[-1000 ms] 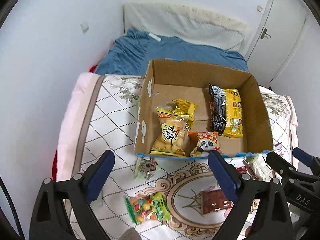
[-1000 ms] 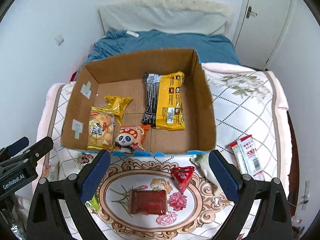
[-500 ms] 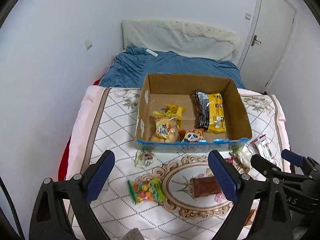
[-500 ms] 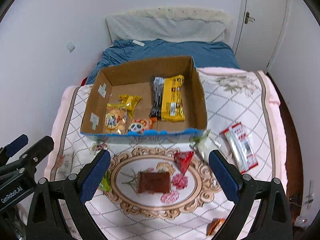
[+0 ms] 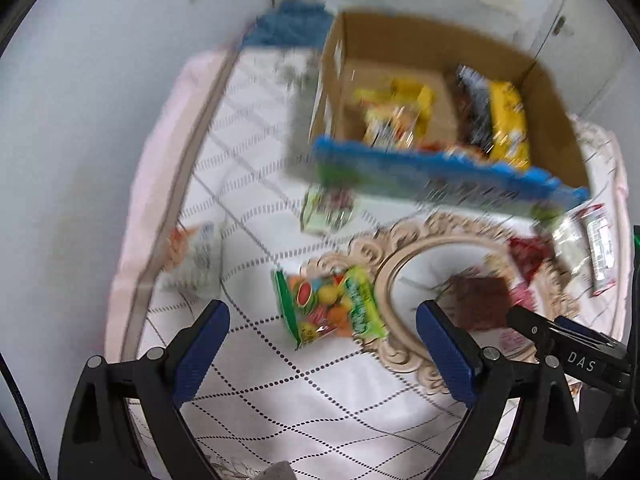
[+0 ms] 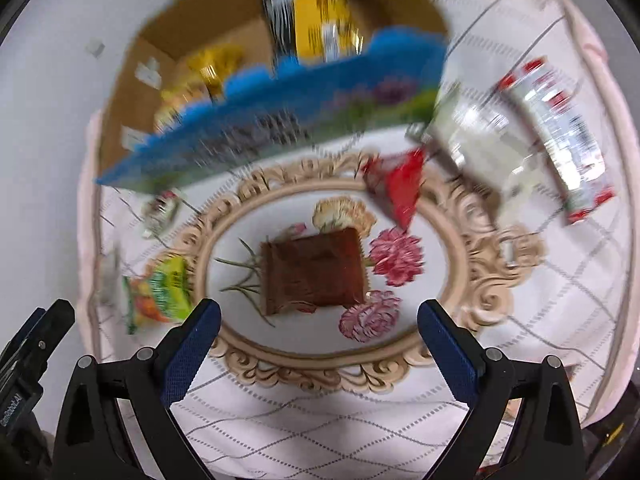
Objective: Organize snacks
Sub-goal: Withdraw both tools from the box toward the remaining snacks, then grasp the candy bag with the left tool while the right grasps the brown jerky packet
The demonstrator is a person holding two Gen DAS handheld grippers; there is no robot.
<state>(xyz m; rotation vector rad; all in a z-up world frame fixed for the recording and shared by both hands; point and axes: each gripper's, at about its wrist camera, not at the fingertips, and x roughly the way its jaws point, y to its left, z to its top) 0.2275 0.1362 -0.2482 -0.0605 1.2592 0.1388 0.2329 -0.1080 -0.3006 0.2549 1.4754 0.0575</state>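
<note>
White walls close in a bed (image 5: 256,392) covered by a quilted spread with a lattice print and an ornate oval frame with flowers; both views are smeared by motion blur. At twelve o'clock on the spread sits an open cardboard box (image 5: 560,120) with a blue printed front wall; inside lie a black-and-yellow packet (image 5: 504,124) toward one o'clock and some yellow bags (image 5: 396,116) toward eleven. In the left wrist view the left gripper (image 5: 322,356) has its jaws wide apart and empty above the spread, and a green fruit-candy bag (image 5: 328,304) lies just ahead between them; a small green packet (image 5: 326,210) rests near the box front, and an orange-and-white packet (image 5: 188,244) sits at nine o'clock by the bed edge. In the right wrist view the right gripper (image 6: 318,348) also has its jaws apart with nothing held; a brown packet (image 6: 314,270) lies inside the oval just ahead, a red triangular packet (image 6: 396,186) at one o'clock, a clear bag (image 6: 476,140) and red-and-white sachets (image 6: 560,136) at two o'clock.
</note>
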